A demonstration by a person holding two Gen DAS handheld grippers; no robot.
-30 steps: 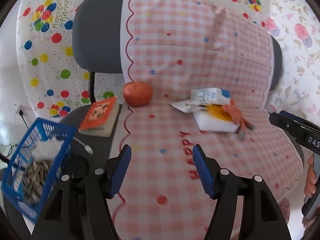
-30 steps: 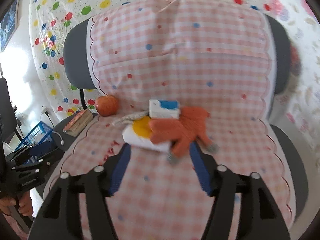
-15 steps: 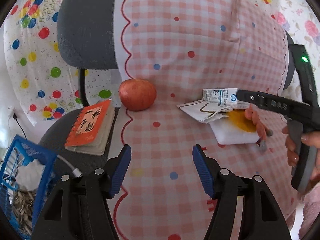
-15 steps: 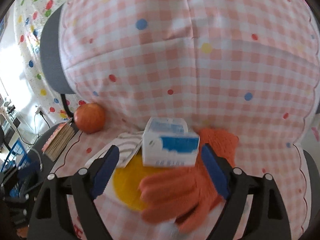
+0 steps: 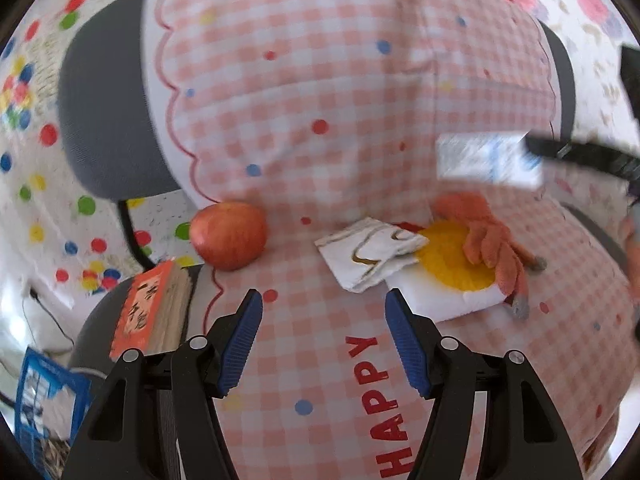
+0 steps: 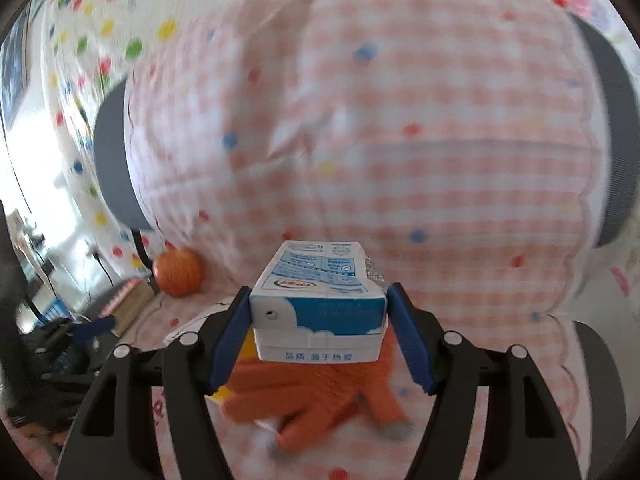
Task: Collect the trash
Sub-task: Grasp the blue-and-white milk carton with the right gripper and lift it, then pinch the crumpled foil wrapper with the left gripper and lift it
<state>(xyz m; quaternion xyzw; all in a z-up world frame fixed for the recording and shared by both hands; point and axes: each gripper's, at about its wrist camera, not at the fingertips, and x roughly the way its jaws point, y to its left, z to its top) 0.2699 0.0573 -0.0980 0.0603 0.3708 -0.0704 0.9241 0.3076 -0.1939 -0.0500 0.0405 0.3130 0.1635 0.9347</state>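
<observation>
The milk carton point(image 6: 320, 304) sits low in the centre of the right wrist frame, clamped between the 2 blue pads of the right gripper point(image 6: 319, 336), whose jaws have just closed in on it. Half a second ago they stood wider, on either side of the carton as it lay on the glove. In the left wrist view the carton point(image 5: 488, 158) is a blurred streak at the right edge, raised above the orange glove point(image 5: 490, 236), and the right gripper there is cut off by the frame. The glove partly covers a white cloth with a yellow disc point(image 5: 452, 280); a crumpled wrapper point(image 5: 370, 254) overlaps its left end. The left gripper point(image 5: 324, 340) hangs with its jaws apart and nothing between them, over the checked cover point(image 5: 320, 184). The apple point(image 5: 229, 235) rests left of centre, and the basket point(image 5: 48, 396) is cropped at lower left.
</observation>
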